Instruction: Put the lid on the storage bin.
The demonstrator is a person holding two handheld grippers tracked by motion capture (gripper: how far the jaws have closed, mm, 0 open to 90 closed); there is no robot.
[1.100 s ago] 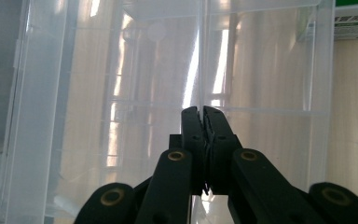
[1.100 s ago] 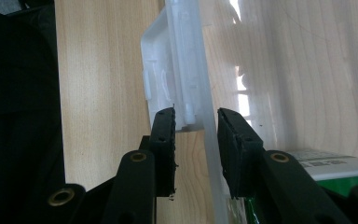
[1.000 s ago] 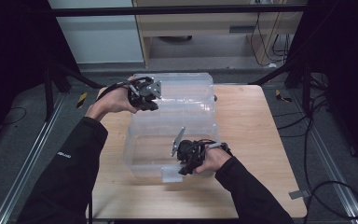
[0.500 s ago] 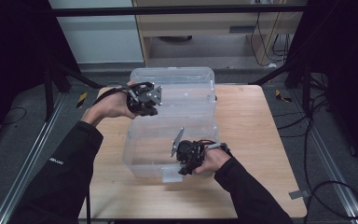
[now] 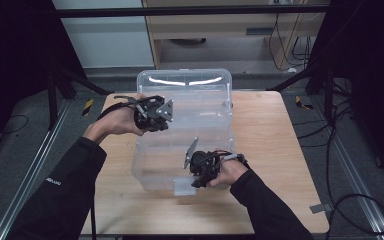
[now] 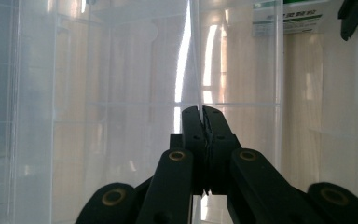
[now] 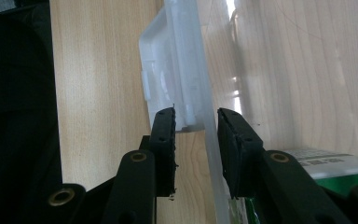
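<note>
Left gripper [image 5: 152,114], jaws clamped on the clear lid [image 5: 185,95], has swung it further open as the right gripper [image 5: 202,167], jaws straddling the rim, steadies the storage box [image 5: 165,167] on the surface [image 5: 280,150].

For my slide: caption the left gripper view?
Left gripper clamped shut on the thin edge of the clear plastic box's lid.

Probably a lab: dark-curtained rig, floor rails [image 5: 27,170], loose cables [image 5: 347,112] (wooden table [image 5: 280,150] amid them).
</note>
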